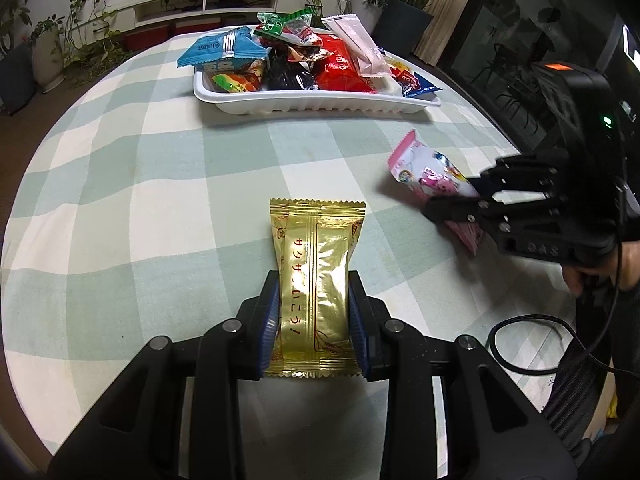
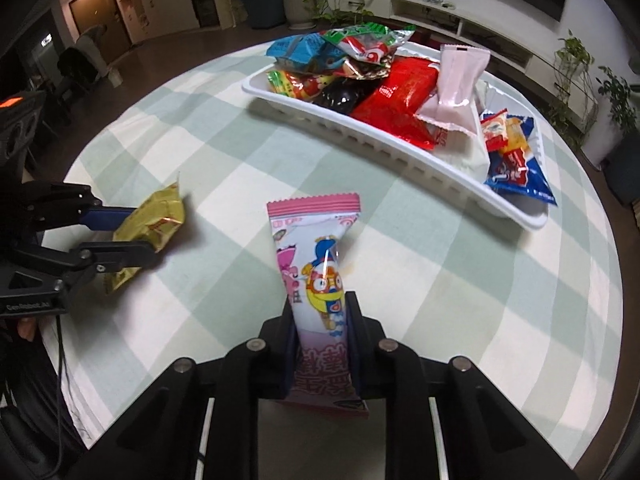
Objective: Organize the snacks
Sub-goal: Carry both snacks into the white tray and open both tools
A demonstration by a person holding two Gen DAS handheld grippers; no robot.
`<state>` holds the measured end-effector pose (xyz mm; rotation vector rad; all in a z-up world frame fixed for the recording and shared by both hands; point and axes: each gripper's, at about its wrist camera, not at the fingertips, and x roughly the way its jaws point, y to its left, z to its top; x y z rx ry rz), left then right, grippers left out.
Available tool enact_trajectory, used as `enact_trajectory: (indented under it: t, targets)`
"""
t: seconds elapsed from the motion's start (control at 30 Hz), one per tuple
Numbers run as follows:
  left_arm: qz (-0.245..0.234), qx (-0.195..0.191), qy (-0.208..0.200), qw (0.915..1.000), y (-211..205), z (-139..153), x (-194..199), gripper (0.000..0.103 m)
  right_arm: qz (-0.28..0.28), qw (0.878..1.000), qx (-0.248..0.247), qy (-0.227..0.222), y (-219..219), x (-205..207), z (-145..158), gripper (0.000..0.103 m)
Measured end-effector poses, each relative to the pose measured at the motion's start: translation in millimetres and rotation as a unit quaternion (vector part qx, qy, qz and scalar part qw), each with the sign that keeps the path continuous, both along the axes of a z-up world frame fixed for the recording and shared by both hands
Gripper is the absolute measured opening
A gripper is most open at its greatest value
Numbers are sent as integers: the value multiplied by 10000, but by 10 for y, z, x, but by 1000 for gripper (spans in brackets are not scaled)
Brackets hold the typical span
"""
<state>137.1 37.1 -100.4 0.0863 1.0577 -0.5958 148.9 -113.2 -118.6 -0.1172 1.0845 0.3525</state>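
Left gripper (image 1: 314,316): pinching the gold packet (image 1: 314,280) across its narrow middle, blue pads pressed on both long edges; it is held above the checked tablecloth (image 1: 140,200).
Gold packet axis: its long axis runs straight out along the fingers, the far crimped end pointing toward the white tray (image 1: 312,102).
Tray from the left gripper: straight ahead across the cloth, well apart, its long side lying crosswise to the packet.
Tray contents: already heaped with snacks, thickest at the left end; the right end looks flatter.
Right gripper (image 2: 320,344): clamped on the pink cartoon packet (image 2: 316,280) at its lower half, the packet standing out forward along the fingers.
Tray from the right gripper: ahead and to the right, its near wall running diagonally.
Nearer arm: my judgement is the right, since the tray's low right end lies closer to it.
Coming move: likely each of the 2 packets travels forward over the near wall, long axis across the tray.
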Motion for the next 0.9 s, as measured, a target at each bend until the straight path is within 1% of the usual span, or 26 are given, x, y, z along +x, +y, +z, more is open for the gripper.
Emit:
enact_trajectory:
  t: [0.2,0.37,0.63,0.9]
  targets:
    - [47,125,-155,9998,-38,22,-46,29,-471,9973,508,-260,-13,-214,86,22]
    - [55,97,-241,9996,-72,81,-67,29,-807,9912,962,-426,-153,-326,202,22]
    - [26,94,-403,9991,-153,232,-46,29,-1028,9855,1219,-585,-213,-317,290,22]
    - [68,24,-572,9983,-193,400,77,29,-1289,9776,1470,-782,-414,-318,460,22]
